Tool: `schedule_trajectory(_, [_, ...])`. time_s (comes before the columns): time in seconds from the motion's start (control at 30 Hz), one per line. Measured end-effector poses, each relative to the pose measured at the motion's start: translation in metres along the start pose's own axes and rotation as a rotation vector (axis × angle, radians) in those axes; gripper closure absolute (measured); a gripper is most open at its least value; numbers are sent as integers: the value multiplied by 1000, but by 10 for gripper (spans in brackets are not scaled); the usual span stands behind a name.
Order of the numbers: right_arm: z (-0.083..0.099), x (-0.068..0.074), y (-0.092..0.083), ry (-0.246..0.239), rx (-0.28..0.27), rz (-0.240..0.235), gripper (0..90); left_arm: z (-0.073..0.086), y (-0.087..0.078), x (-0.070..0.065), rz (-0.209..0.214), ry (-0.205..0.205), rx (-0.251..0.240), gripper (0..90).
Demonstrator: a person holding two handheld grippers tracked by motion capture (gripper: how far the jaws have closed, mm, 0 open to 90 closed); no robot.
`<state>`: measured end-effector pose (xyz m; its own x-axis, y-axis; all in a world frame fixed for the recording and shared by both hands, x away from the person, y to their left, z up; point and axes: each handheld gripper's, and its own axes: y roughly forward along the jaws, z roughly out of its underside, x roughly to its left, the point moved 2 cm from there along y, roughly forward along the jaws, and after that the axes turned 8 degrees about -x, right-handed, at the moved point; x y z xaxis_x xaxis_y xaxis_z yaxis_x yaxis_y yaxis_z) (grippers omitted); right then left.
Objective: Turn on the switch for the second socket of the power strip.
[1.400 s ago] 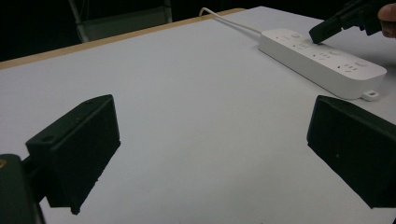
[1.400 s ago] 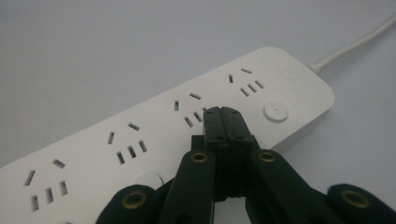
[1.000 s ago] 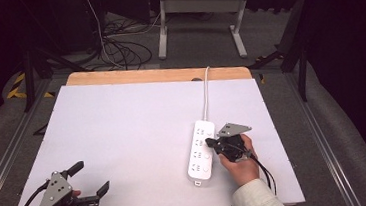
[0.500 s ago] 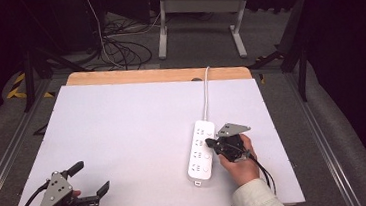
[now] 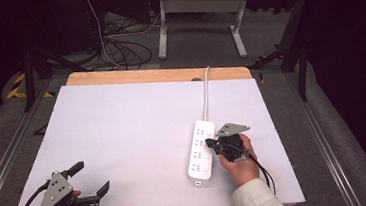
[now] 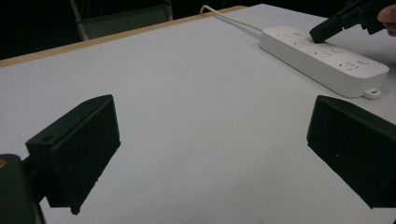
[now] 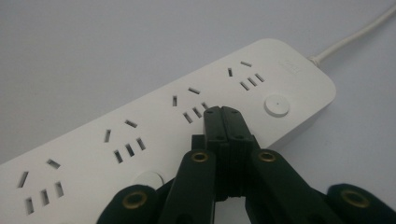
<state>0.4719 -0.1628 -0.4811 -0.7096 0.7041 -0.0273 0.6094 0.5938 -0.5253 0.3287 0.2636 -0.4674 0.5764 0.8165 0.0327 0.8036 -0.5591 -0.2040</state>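
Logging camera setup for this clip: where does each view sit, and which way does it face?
High view: above the person's side, looking forward and down at the table; both forearms enter below.
Left gripper view: rides the left gripper, jaws apart, facing the power strip.
Right gripper view: rides the right gripper, jaws together over the strip.
Shared: all show the strip.

Bright, even tabletop; dark surroundings
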Motion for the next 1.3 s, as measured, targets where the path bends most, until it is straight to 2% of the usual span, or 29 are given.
schedule_trajectory(0.2, [0,1,-1,9,-3,10,900,0,0,1,0,4,0,31])
schedule_trajectory(0.33, [2,1,-5,20,-43,4,900,0,0,1,4,-1,0,31])
schedule_trajectory(0.4, [2,-1,-8,22,-44,16,900,0,0,1,5,-2,-1,31])
schedule_trajectory(0.63, [-6,2,-21,-3,-142,8,900,-1,0,1,7,1,-1,31])
schedule_trajectory(0.77, [-9,4,-29,-27,-170,12,900,-1,0,1,5,1,-2,31])
schedule_trajectory(0.97, [-12,6,-42,-25,-207,-11,900,-1,0,1,8,-3,-1,31])
schedule_trajectory(1.13, [-18,9,-50,-62,-225,-12,900,-1,-1,1,9,-4,-1,31])
schedule_trajectory(1.3, [-23,3,-67,-31,-270,-13,900,0,0,1,5,-7,-1,31])
